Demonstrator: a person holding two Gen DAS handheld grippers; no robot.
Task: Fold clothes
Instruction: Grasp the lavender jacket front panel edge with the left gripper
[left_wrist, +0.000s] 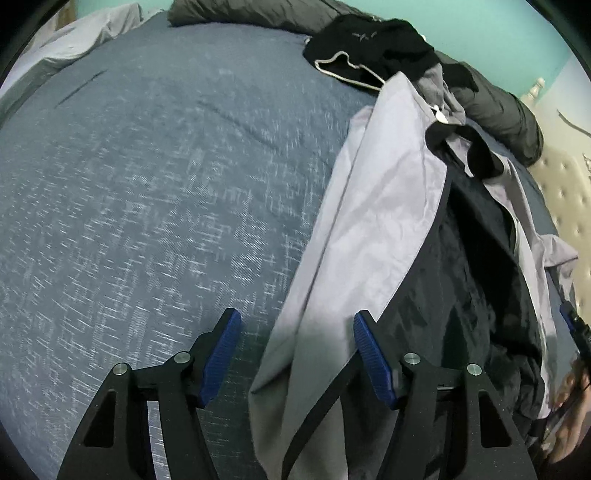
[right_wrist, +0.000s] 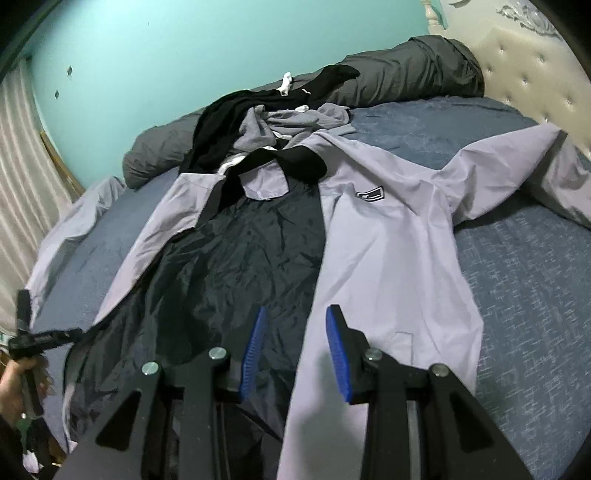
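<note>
Blue woven bedspread (right_wrist: 524, 295): bears all clothing; no bins or baskets in view. Left gripper (left_wrist: 297, 354): blue-padded jaws spread wide, straddling left front edge of jacket, pads not pressing, nothing gripped. Pale lilac zip jacket with dark shiny lining (right_wrist: 388, 258): spread open, lining up, collar toward far heap. Right gripper (right_wrist: 295, 350): jaws partly apart over right front edge, nothing pinched. Heap of black and grey garments (right_wrist: 236, 118): beyond collar, against rolled dark grey duvet (right_wrist: 406, 74).
</note>
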